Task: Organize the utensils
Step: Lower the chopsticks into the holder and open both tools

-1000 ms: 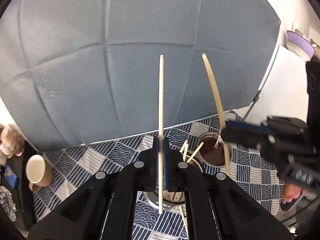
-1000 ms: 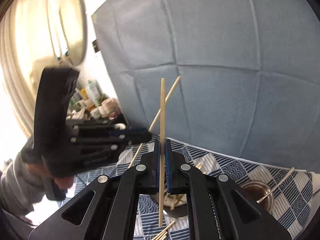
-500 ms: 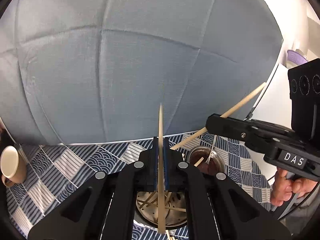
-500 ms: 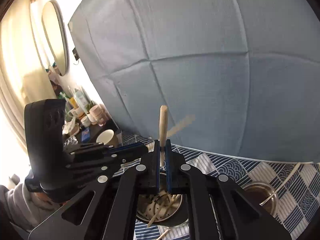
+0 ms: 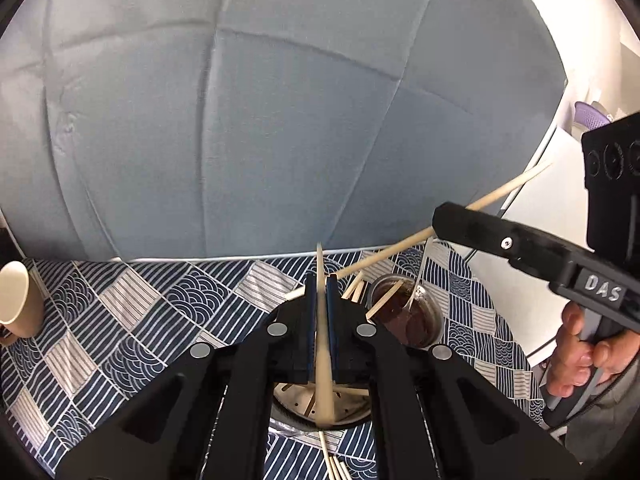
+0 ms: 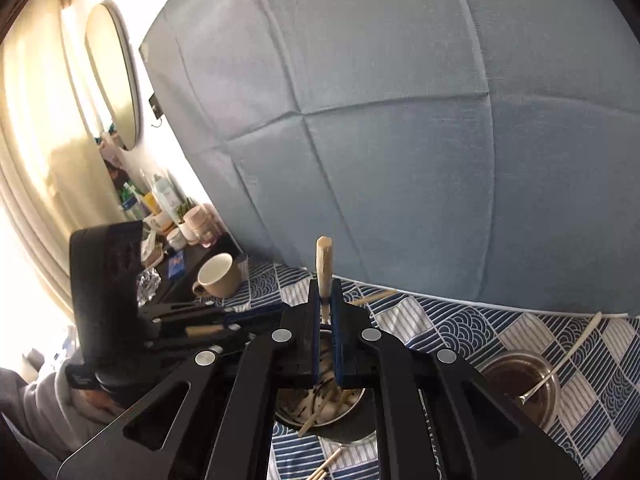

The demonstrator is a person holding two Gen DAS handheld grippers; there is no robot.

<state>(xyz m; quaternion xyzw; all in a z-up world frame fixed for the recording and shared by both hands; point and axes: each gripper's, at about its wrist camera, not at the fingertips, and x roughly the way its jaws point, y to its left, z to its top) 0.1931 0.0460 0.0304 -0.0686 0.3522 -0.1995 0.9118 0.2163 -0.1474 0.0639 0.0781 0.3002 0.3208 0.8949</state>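
Right gripper (image 6: 328, 312) is clamped on a single chopstick (image 6: 324, 264), poking up past the jaws, right over the metal holder (image 6: 320, 412) with more sticks inside. Glass of brown stuff (image 6: 520, 380) sits right, beige mug (image 6: 218, 276) far left, all on the blue patterned cloth (image 6: 460, 328).

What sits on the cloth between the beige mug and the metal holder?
Nothing: in the left wrist view, only bare patterned cloth lies between the beige mug and the metal holder.

You see two fisheye views with dark, rounded corners and bowed lines. Daylight floods in from the left of the right wrist view, washing out the curtain (image 6: 36, 184) — the padded blue panel (image 5: 280, 120) is evenly lit and fairly sharp.
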